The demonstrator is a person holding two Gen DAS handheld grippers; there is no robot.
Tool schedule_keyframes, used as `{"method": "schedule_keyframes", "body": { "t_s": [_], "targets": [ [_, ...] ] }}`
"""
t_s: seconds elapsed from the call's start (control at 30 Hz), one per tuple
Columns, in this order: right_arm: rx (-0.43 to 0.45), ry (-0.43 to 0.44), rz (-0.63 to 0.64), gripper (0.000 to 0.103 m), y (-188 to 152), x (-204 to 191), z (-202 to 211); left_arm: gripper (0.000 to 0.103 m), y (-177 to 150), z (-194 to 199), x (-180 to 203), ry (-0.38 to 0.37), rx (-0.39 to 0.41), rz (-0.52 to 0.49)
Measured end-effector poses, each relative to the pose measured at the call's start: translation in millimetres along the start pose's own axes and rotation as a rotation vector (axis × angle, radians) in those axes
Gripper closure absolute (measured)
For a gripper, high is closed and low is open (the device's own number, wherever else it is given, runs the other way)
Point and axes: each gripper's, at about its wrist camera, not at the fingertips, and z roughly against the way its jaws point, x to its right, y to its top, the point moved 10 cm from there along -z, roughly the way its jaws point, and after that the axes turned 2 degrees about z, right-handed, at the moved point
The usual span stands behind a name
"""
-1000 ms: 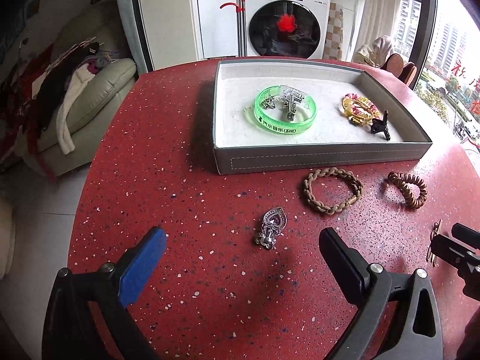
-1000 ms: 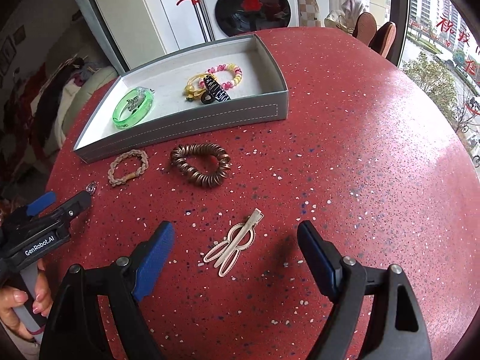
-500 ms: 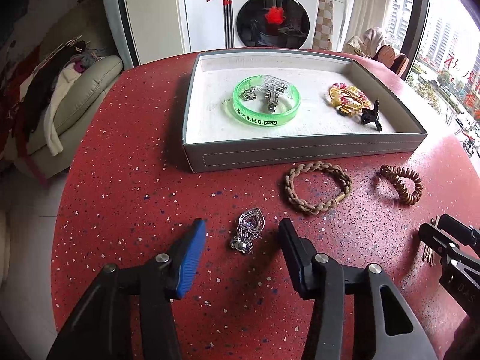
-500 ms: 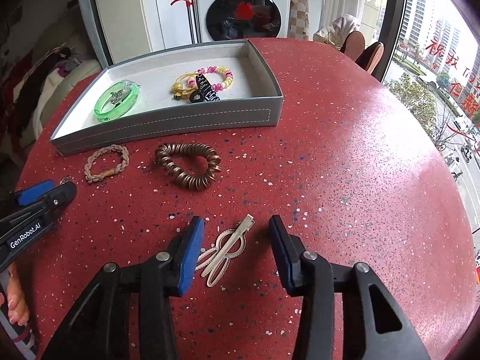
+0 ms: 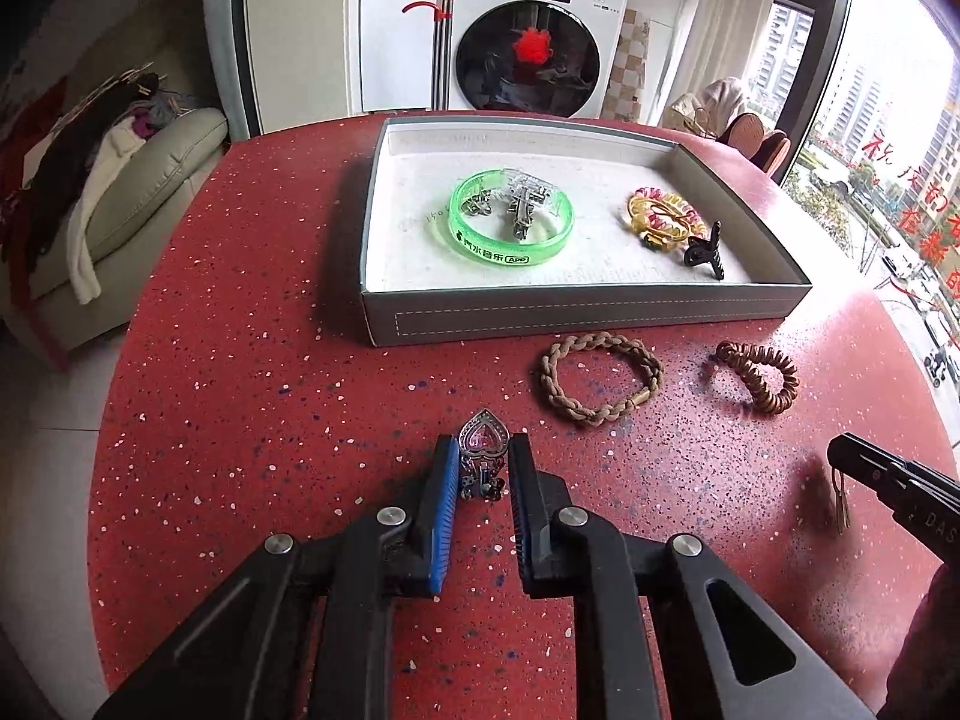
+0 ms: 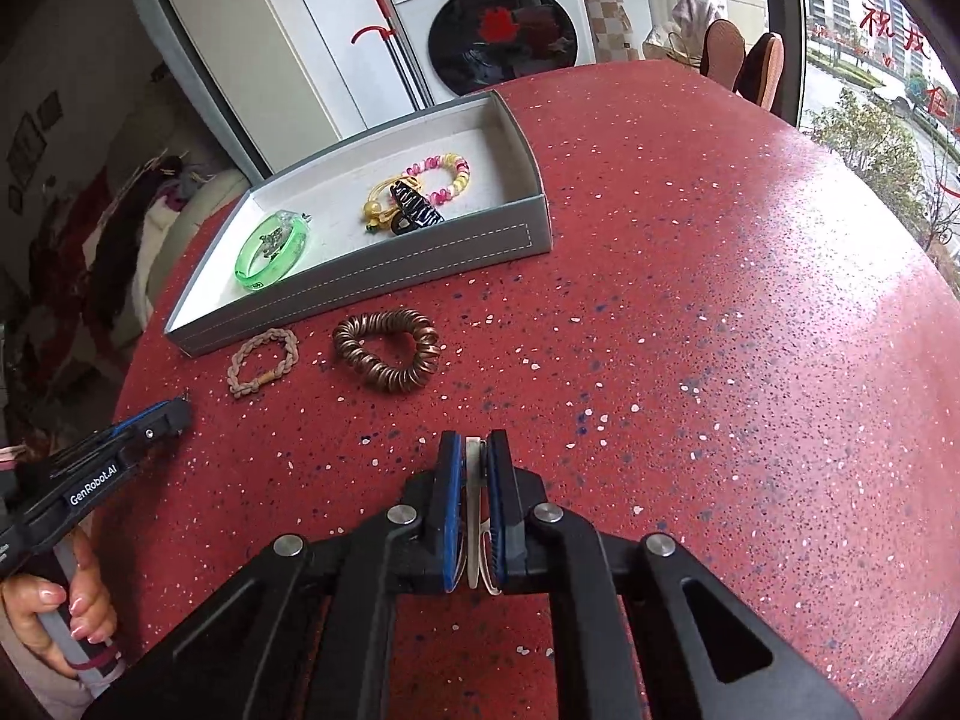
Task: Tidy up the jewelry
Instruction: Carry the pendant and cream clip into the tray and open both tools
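Observation:
A silver heart-shaped brooch (image 5: 483,443) lies on the red table between the pads of my left gripper (image 5: 483,450). Its jaws are closing and both pads touch the brooch's sides. My right gripper (image 6: 474,438) is shut on a beige hair clip (image 6: 475,480), held edge-on between the pads. A braided tan bracelet (image 5: 600,384) and a brown coiled bracelet (image 5: 759,375) lie on the table in front of the grey tray (image 5: 588,315). Inside the tray are a green bangle (image 5: 510,252) with silver pieces, a pink-and-yellow beaded bracelet (image 5: 657,219) and a black claw clip (image 5: 705,252).
The round red table (image 6: 750,300) drops off at its left edge toward a sofa (image 5: 120,192) piled with clothes. A washing machine (image 5: 528,48) stands behind the tray. Chairs (image 6: 744,60) sit by the window at the far right. A hand (image 6: 54,606) holds the left gripper's handle.
Both grippers went from wide open to closed: the left around the heart brooch, the right onto the beige hair clip, which now stands on edge between its pads.

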Motion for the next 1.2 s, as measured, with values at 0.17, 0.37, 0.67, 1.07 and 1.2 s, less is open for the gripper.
{"method": "schedule_keyframes", "body": {
  "t_s": [0.17, 0.37, 0.67, 1.07, 1.2],
  "targets": [
    [0.011, 0.053, -0.017, 0.094, 2.9, -3.3, 8.1, 0.067, 5.2, 14.2, -4.0, -0.022, 0.020, 0.017],
    [0.023, 0.129, -0.042, 0.094, 17.9, -10.3, 15.9, 0.067, 12.4, 27.1, -2.5, -0.034, 0.032, 0.014],
    [0.053, 0.193, -0.041, 0.094, 67.3, -19.8, 23.6, 0.067, 45.3, 39.0, 7.0, -0.047, 0.063, -0.005],
    [0.074, 0.231, -0.054, 0.094, 144.3, -29.1, 2.7, 0.067, 118.9, 29.8, 15.7, -0.022, 0.101, -0.042],
    [0.070, 0.223, -0.042, 0.094, 160.1, -32.8, -11.7, 0.067, 139.9, 18.5, 17.6, -0.003, 0.105, -0.054]
  ]
}}
